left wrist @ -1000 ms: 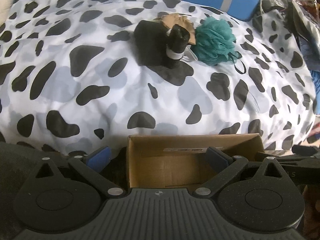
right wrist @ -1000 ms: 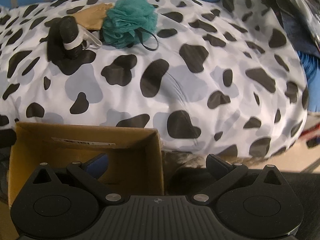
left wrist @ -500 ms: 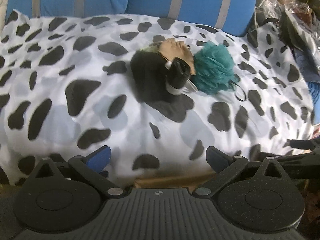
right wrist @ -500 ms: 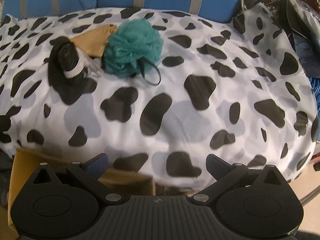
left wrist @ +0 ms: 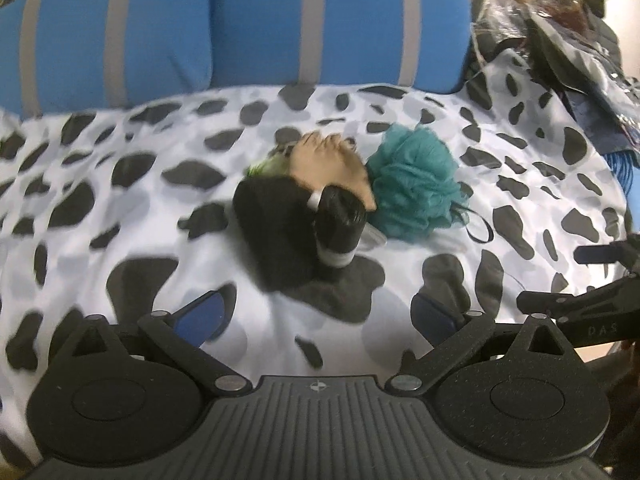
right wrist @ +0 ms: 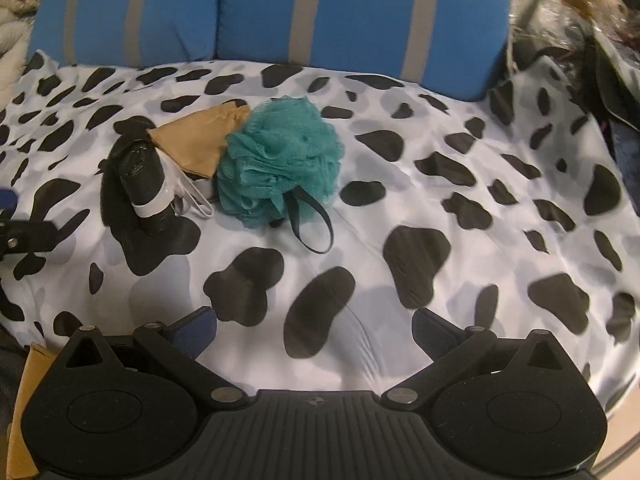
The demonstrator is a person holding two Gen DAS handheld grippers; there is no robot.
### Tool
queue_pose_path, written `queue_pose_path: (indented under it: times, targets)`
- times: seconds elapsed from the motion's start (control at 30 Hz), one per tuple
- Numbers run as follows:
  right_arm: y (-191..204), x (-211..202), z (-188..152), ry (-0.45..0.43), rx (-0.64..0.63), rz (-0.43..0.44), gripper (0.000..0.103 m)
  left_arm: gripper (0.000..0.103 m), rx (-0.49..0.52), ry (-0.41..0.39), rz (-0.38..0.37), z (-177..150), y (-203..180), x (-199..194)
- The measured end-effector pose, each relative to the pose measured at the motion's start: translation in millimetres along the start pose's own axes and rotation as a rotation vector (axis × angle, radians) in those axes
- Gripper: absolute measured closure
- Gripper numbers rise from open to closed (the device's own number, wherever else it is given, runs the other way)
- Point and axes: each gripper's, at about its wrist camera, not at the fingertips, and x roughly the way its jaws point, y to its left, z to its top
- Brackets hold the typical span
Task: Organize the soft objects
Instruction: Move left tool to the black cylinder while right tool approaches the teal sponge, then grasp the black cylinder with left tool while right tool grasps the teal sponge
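Lot: soft goods lying clustered on a cow-print bed (right wrist: 440, 216), blue striped cushions (right wrist: 260, 12) standing behind. Items: a teal pouf (right wrist: 280, 160) with a dark loop; a tan cloth (right wrist: 192, 140) touching its left side; a black roll (right wrist: 146, 176) with a white band, lying in front of the cloth; a black pad (left wrist: 272, 232) beside the roll (edges blending into the print). Left hand-held gripper (left wrist: 316, 316) is hovering low in front of the pad and roll, jaws spread wide and holding nothing; right hand-held gripper (right wrist: 314, 324) is likewise standing open and empty, near the bare bedding with the pouf ahead to its left. Step in hand, judged: reaching for a first pick. Handling advice: the right one is best aiming for the pouf's body rather than its loop, closing deep since mesh compresses; the left one is better taking the roll across its width, clear of the white strap beside it, so neighbours are not dragging along. Obscured: a green-yellow scrap behind the pad is too blurred to name; a box corner (right wrist: 24, 400) is showing at the right view's lower left, its interior cut off; the clutter at far right is unreadable.
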Motion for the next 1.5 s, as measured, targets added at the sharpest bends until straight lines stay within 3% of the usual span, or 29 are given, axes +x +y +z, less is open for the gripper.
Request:
queue_pose_path:
  times: [0.07,0.27,0.47,0.93,0.97,1.0,1.5]
  targets:
    - [-2,4,4,0.003,0.003,0.016,0.0,0.017,0.04,-0.007,0.0,3,-5,6]
    - [-7,12,12,-0.002,-0.005,0.019,0.0,0.022,0.096,-0.015,-0.003,12,-12,26]
    - [-17,17,18,-0.001,0.014,0.019,0.0,0.041,0.115,0.005,-0.005,22,-16,51]
    - [-36,21,21,0.018,0.113,0.074,0.0,0.055,0.153,0.002,0.05,37,-21,89]
    - [-36,22,21,0.02,0.113,0.073,0.0,0.058,0.156,-0.002,0.047,37,-21,89]
    - [-36,22,21,0.022,0.114,0.075,0.0,0.068,0.155,-0.006,0.041,37,-21,89]
    - [-39,19,21,-0.008,0.133,0.09,0.0,0.07,0.079,-0.078,0.007,42,-16,60]
